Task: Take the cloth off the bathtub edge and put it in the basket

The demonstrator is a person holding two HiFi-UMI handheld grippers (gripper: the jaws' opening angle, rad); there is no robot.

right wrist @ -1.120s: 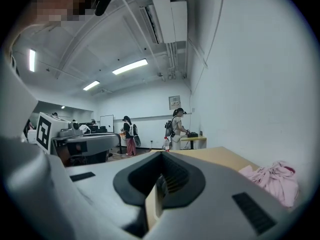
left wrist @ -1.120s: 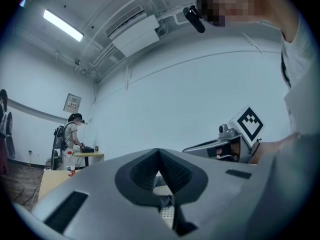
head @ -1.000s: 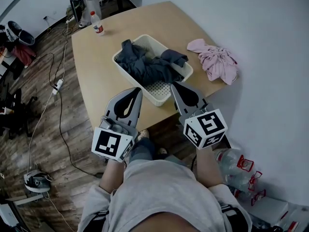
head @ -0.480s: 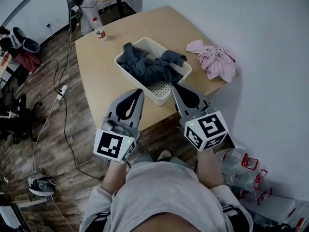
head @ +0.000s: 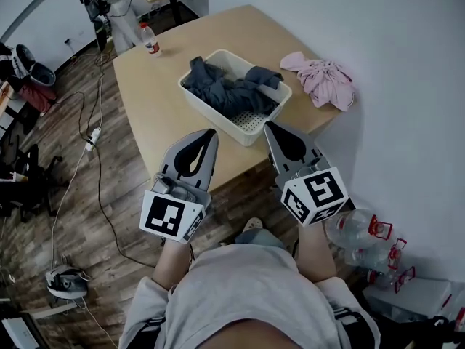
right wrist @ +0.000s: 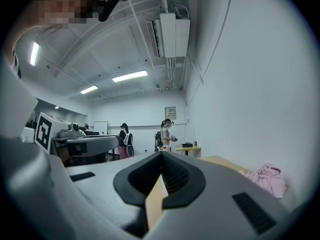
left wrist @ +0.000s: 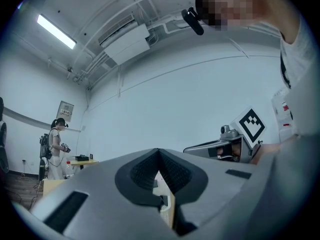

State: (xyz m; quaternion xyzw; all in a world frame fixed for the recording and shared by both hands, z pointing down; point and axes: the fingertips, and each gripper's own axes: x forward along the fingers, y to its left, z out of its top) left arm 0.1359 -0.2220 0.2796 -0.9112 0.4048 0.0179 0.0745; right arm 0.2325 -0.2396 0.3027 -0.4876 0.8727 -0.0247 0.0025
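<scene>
The table [head: 152, 100] filled most of my view, with the white basket [head: 251, 127] set near its middle, in easy reach of either hand. A dark cloth [head: 229, 93] lay heaped inside it, so I judged that part done. A pink cloth [head: 323, 78] sat apart at the corner by the wall. I saw no bathtub. I held the left gripper [head: 210, 132] and the right gripper [head: 270, 126] level, short of the near edge, both clenched on nothing.

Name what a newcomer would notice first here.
The white basket in the middle of the wooden table, heaped with dark grey cloths, draws the eye first. A crumpled pink cloth lies on the table to its right, by the wall. In the foreground the left tool and right tool are side by side, both shut and empty.
</scene>
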